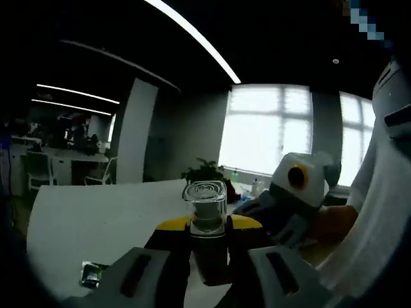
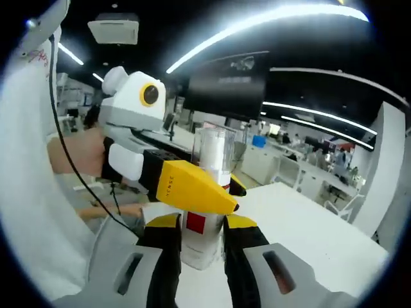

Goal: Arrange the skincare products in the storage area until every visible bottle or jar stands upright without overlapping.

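A bottle with a clear square cap (image 1: 205, 200) stands upright between the yellow-tipped jaws of my left gripper (image 1: 210, 224), which is shut on it just below the cap. In the right gripper view the same bottle (image 2: 204, 247) is white with a red square label. My right gripper (image 2: 204, 226) is shut on its lower body. The left gripper (image 2: 192, 183) comes in from the left there, with one yellow jaw across the bottle's front. The right gripper's white body (image 1: 294, 192) reaches in from the right. The bottle is held above the white table (image 1: 96, 212).
A small dark packet (image 1: 94, 273) lies on the table near its front left. A person's white sleeve (image 1: 379, 224) and hand (image 2: 72, 154) are close beside the grippers. A potted plant (image 1: 205, 171) stands at the table's far edge, under bright windows. Desks and chairs stand further off.
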